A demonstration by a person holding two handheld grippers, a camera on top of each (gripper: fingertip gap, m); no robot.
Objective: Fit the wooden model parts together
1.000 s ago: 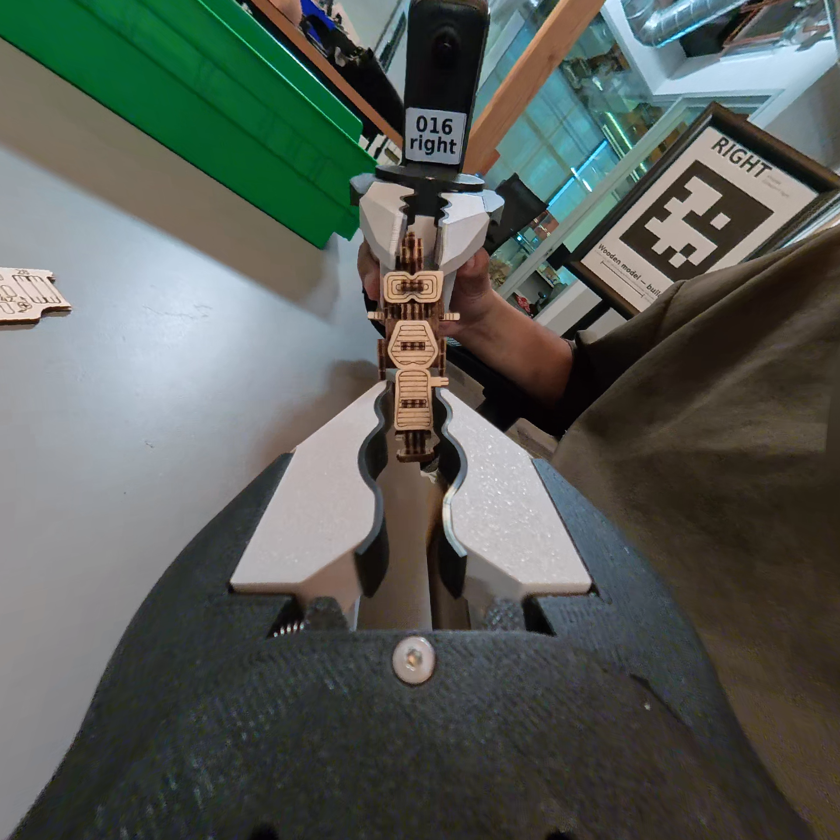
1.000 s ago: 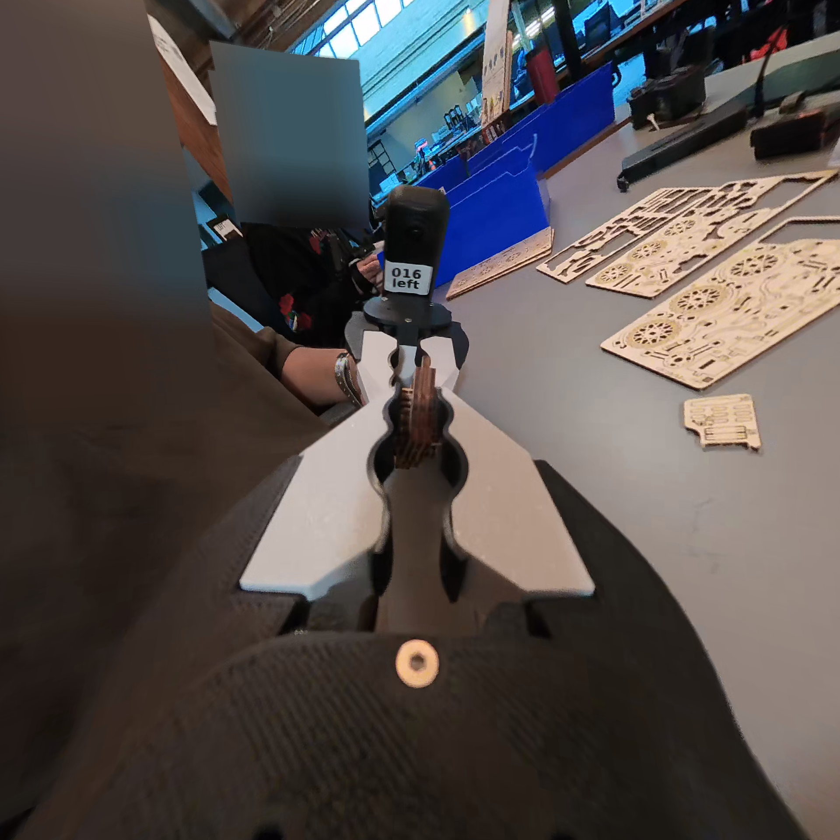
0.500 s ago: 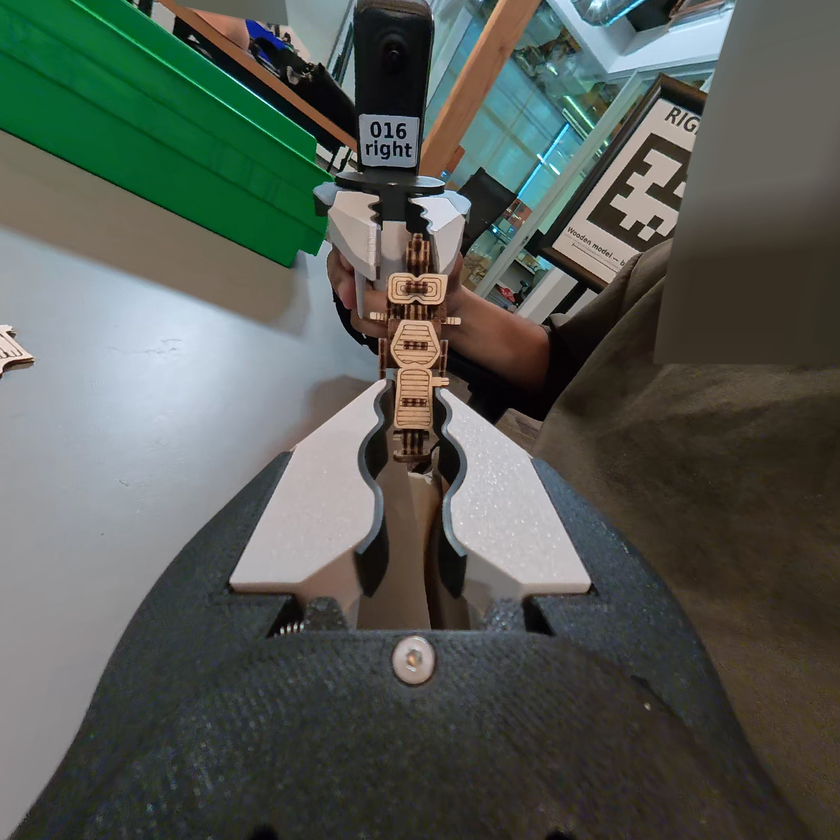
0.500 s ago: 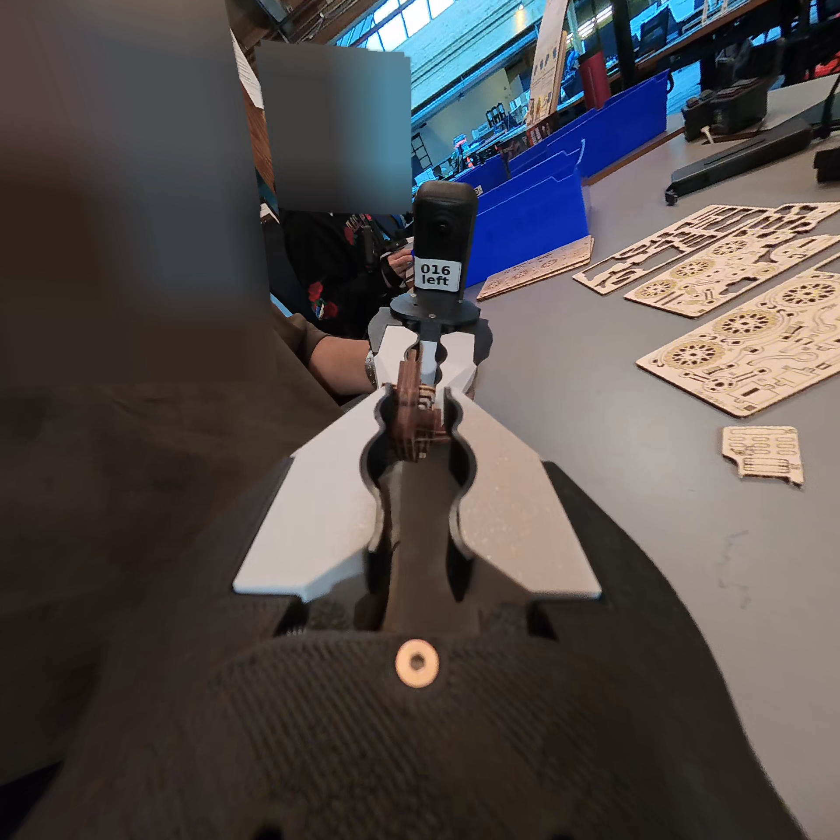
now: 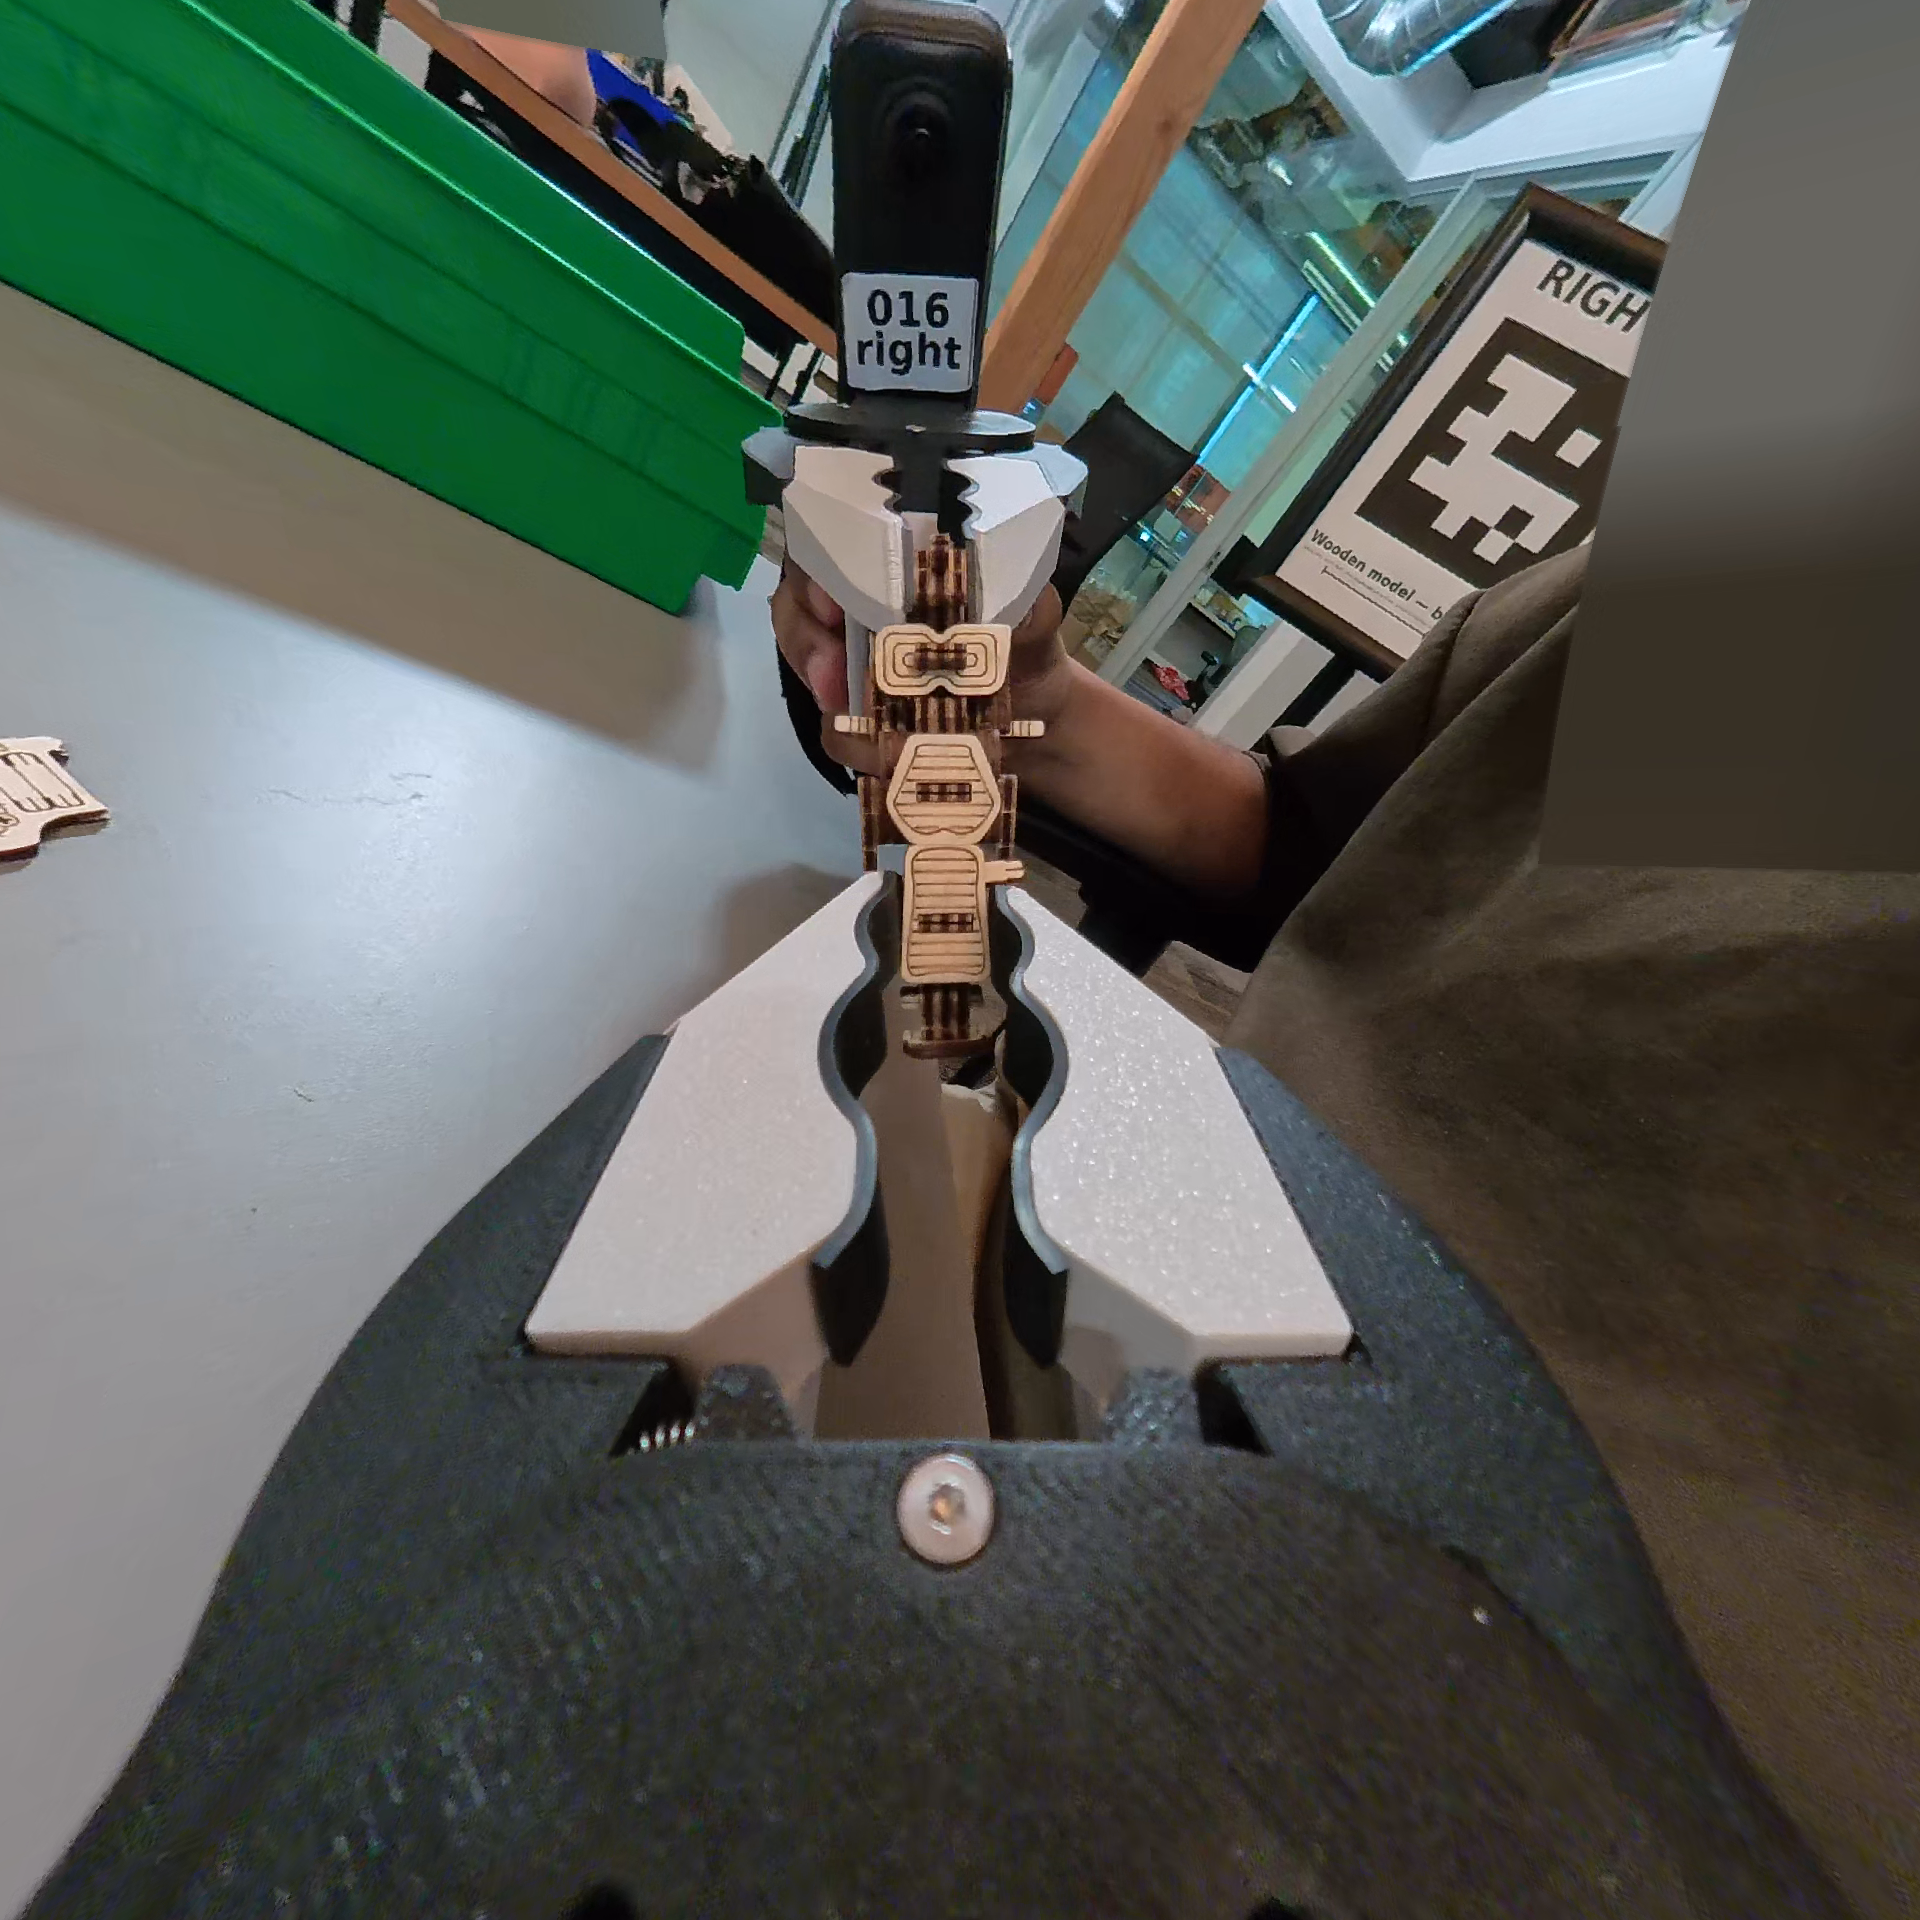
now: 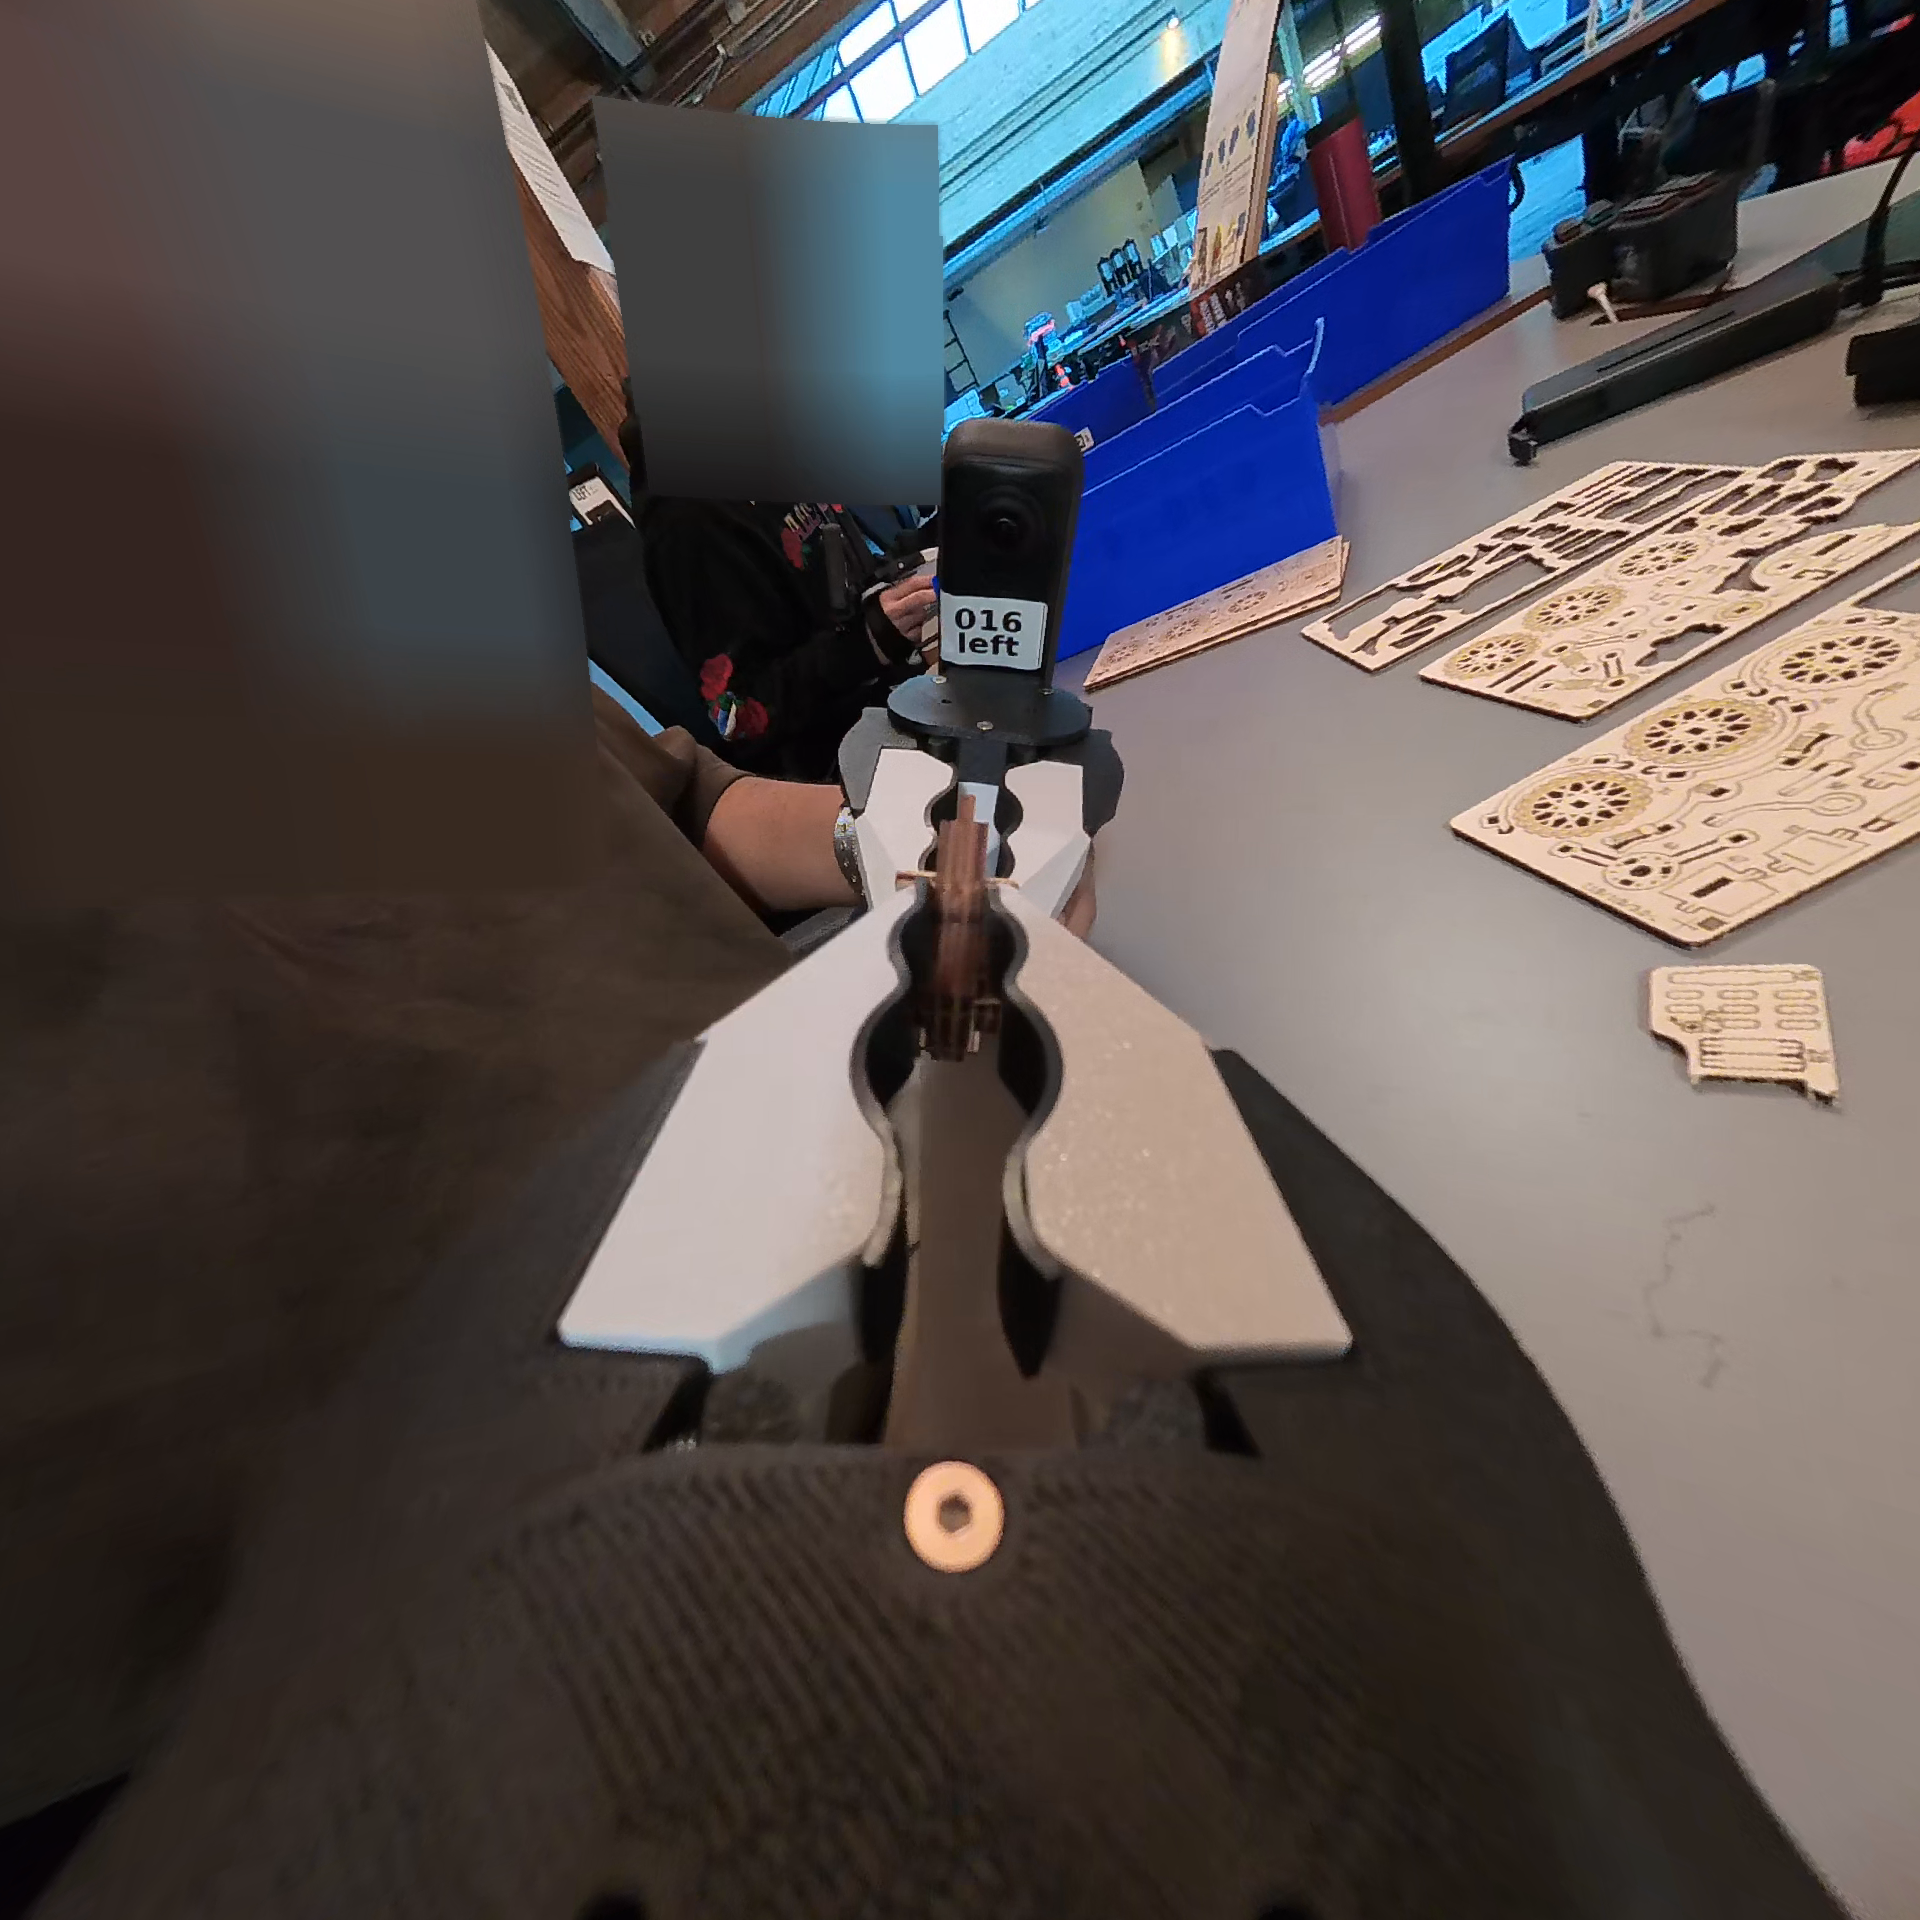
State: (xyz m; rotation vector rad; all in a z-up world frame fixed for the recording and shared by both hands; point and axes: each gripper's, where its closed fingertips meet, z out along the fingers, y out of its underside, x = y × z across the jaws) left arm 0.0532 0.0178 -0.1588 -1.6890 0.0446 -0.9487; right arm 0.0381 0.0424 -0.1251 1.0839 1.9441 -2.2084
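I hold the wooden model assembly clamped at both ends, above the table: my left gripper grips its near end, my right gripper the far end. In my judgement this is the pressing-together step; next, I need a straight, even squeeze, since twisting risks snapping the thin tabs.

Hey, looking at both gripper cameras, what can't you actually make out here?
- Wooden model: its far end, left wrist view, buried in the right gripper.
- Same model, right wrist view: edge-on, so its faces are unreadable.
- Small wooden piece: cut by the frame's left edge.
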